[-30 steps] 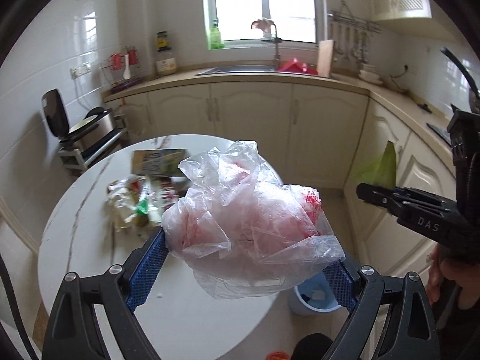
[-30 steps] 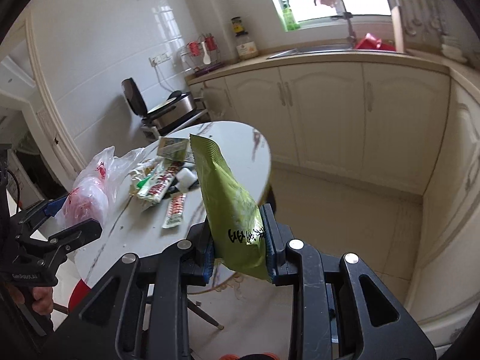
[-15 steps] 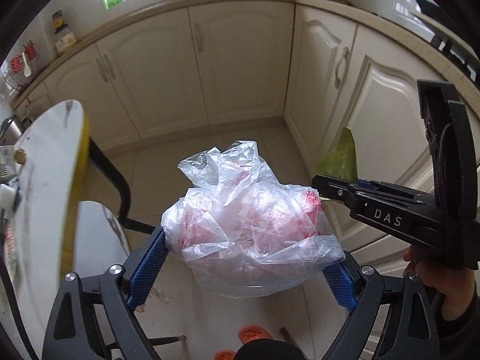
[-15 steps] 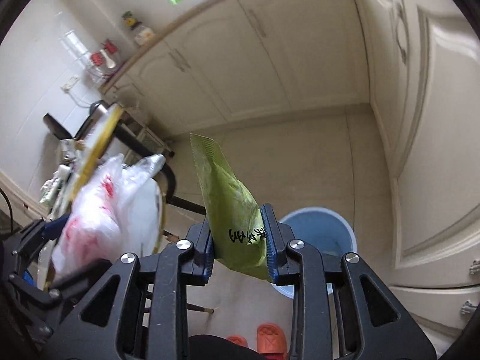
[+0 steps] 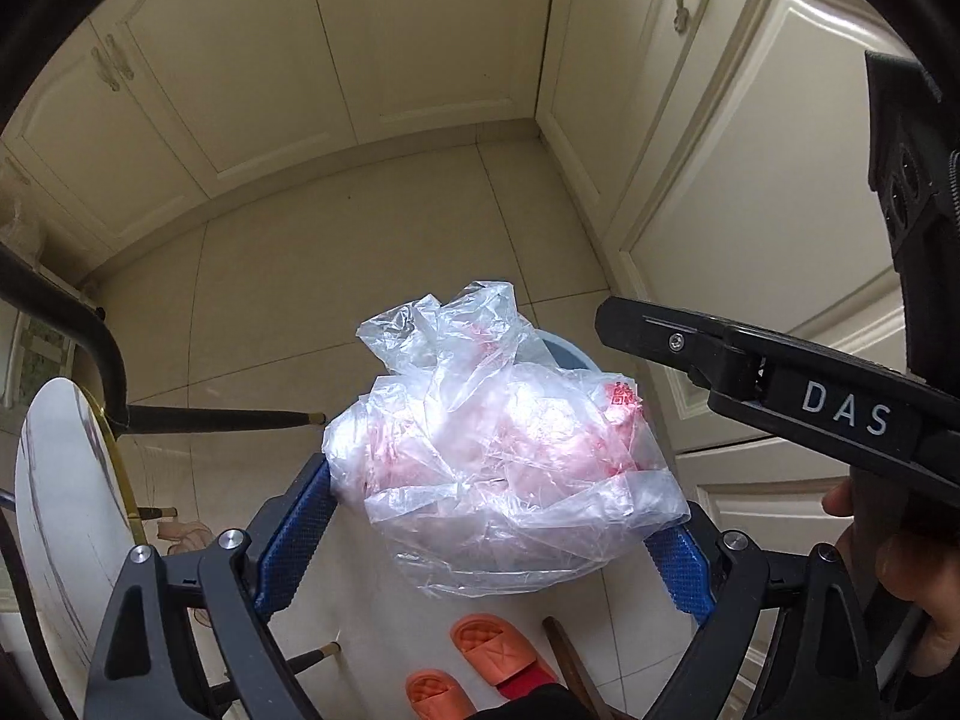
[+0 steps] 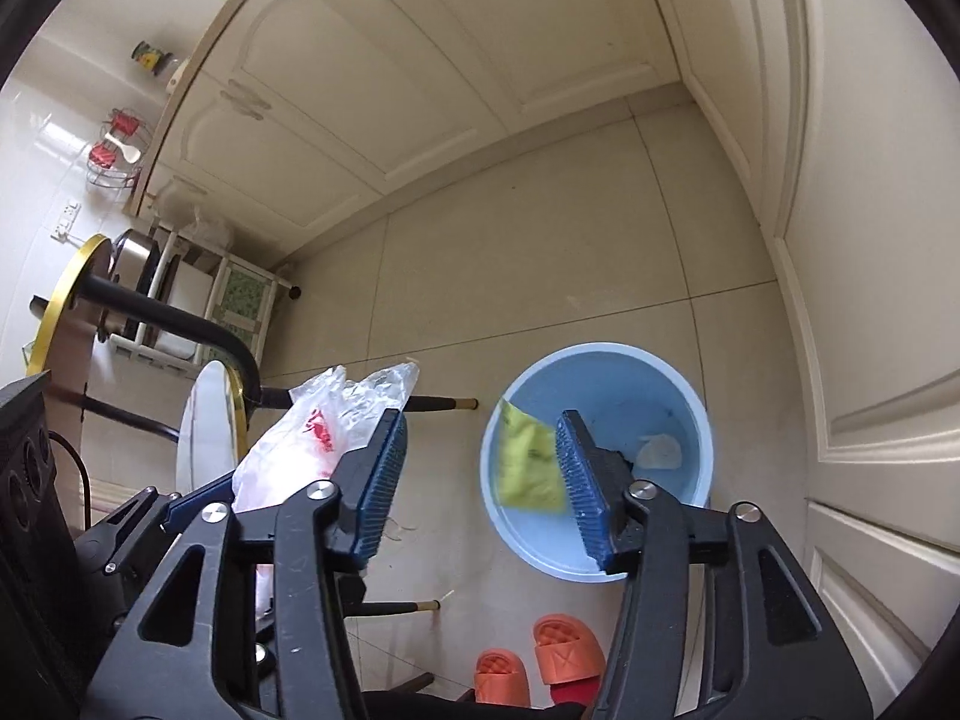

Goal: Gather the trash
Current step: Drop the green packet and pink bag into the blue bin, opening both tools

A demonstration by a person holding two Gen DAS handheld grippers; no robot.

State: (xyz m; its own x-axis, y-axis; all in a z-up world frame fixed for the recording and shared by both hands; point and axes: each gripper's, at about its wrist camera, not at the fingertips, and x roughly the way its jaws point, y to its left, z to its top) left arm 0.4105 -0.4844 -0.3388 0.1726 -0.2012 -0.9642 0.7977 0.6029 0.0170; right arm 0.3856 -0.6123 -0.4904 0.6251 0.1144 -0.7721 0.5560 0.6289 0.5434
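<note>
My left gripper (image 5: pixel 498 498) is shut on a crumpled clear plastic bag (image 5: pixel 504 456) with red print, pointing steeply down at the floor. A sliver of the blue bin (image 5: pixel 564 351) shows behind the bag. My right gripper (image 6: pixel 480 420) hangs over the blue bin (image 6: pixel 636 390); its jaws are opening and nothing is pressed between the pads. The green snack packet (image 6: pixel 528 468) is loose, dropping inside the bin beside the right pad. The same plastic bag (image 6: pixel 324 426) shows at the left of the right wrist view. One finger of the right gripper (image 5: pixel 660 333) crosses the left wrist view.
Orange slippers (image 6: pixel 564 648) stand on the tiled floor just below the bin. Black table legs (image 5: pixel 216 417) and the gold-rimmed round table (image 6: pixel 60 294) lie to the left. Cream cabinet doors (image 5: pixel 420 48) close off the corner behind and to the right. A white rack (image 6: pixel 198 312) holds pans.
Both grippers sank and tipped down from the table towards the floor. The right jaws parted and the green packet slipped out into the bin. The left still grips the bag.
</note>
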